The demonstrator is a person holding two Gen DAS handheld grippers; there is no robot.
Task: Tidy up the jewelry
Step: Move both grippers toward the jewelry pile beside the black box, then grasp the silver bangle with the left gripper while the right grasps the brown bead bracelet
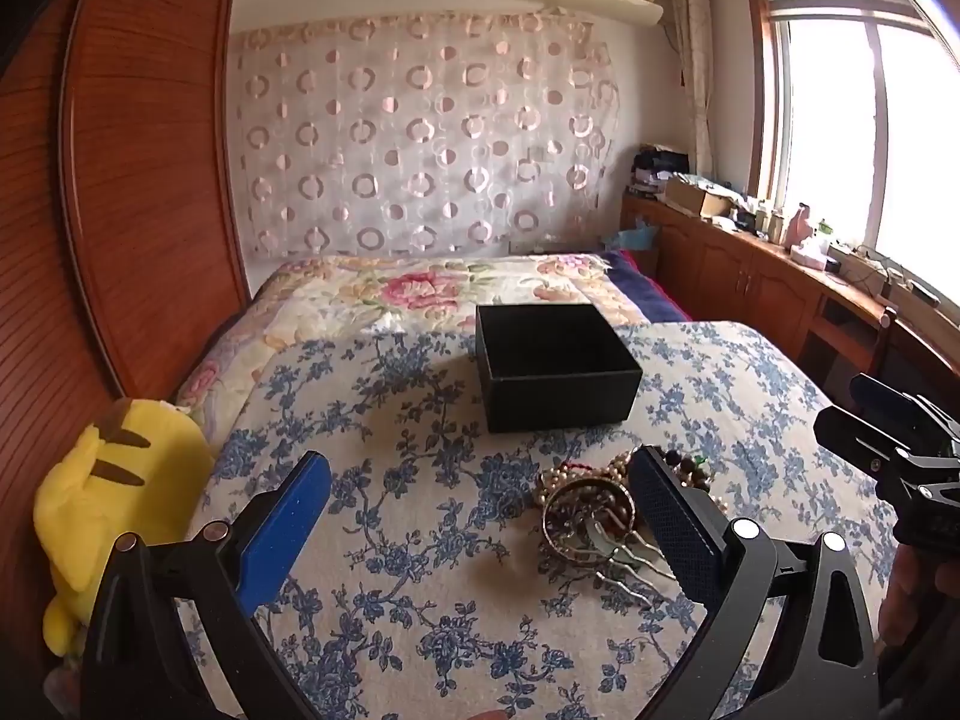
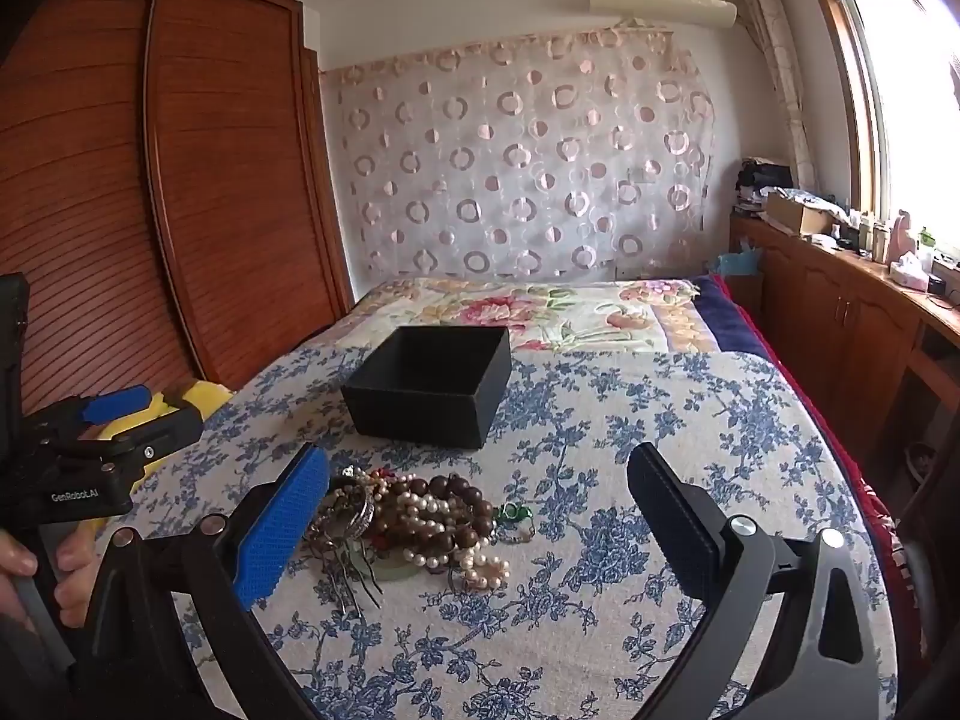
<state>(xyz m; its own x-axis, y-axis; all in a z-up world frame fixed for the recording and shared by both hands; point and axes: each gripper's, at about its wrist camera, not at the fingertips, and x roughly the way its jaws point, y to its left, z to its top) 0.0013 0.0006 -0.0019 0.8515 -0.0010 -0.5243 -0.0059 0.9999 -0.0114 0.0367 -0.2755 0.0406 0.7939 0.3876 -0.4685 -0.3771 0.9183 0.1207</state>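
Note:
A pile of jewelry (image 2: pixel 420 522) lies on the blue-flowered bedspread: wooden bead bracelets, pearl strands, a metal hair comb (image 1: pixel 624 558) and a green piece (image 2: pixel 513 513). In the left wrist view the jewelry pile (image 1: pixel 591 504) sits by my right finger. An open, empty black box (image 1: pixel 555 363) stands just beyond the pile, also in the right wrist view (image 2: pixel 429 387). My left gripper (image 1: pixel 480 516) is open and empty, left of the pile. My right gripper (image 2: pixel 480 510) is open and empty above the pile.
A yellow plush toy (image 1: pixel 114 498) lies at the bed's left edge beside a wooden wardrobe (image 1: pixel 138 168). A floral quilt (image 1: pixel 432 291) covers the far bed. Wooden cabinets (image 2: pixel 840 312) with clutter run along the right under the window.

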